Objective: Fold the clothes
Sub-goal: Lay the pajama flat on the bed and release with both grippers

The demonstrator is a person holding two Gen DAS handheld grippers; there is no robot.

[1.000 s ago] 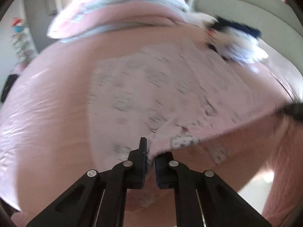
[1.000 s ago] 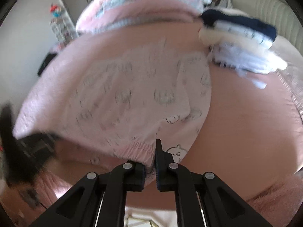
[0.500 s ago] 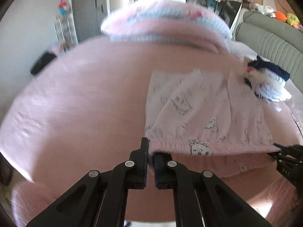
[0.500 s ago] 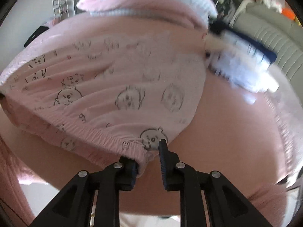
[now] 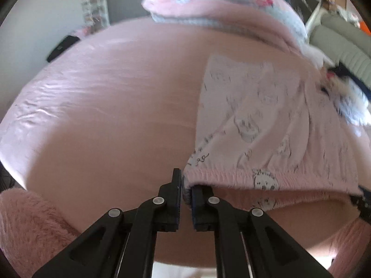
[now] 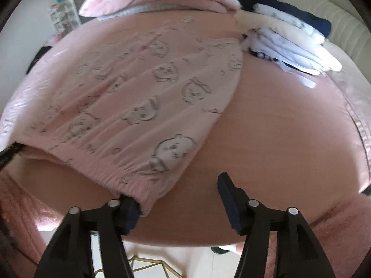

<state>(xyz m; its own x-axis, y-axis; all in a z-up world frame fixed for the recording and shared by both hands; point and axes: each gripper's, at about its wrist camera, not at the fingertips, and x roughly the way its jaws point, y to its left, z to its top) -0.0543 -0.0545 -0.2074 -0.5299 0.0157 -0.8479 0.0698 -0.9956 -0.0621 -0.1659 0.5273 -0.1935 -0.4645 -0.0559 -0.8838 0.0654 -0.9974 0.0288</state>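
Pale pink pyjama trousers [image 6: 150, 92] printed with cartoon animals lie spread on the pink bed sheet [image 6: 278, 127], waistband toward me. My left gripper [image 5: 185, 185] still pinches the left corner of the elastic waistband [image 5: 231, 176] between its pads, though its jaws are starting to open. The jaws of my right gripper [image 6: 177, 192] are opening wide. The waistband's other corner rests loosely against that gripper's left finger [image 6: 129, 206] and is not pressed. At the far right of the left wrist view the trousers [image 5: 266, 120] reach the right gripper [image 5: 363, 202].
Folded white and navy clothes [image 6: 289, 46] are stacked at the trousers' far right. A rolled pink-and-blue duvet [image 5: 220, 4] lies along the far side of the bed. A fuzzy pink blanket [image 5: 27, 220] hangs at the near edge, with a grey sofa [image 5: 343, 46] behind.
Both grippers came down and laid the waistband on the bed. The right jaws went from shut on the waistband to wide apart, letting it go. The left jaws still hold their corner.
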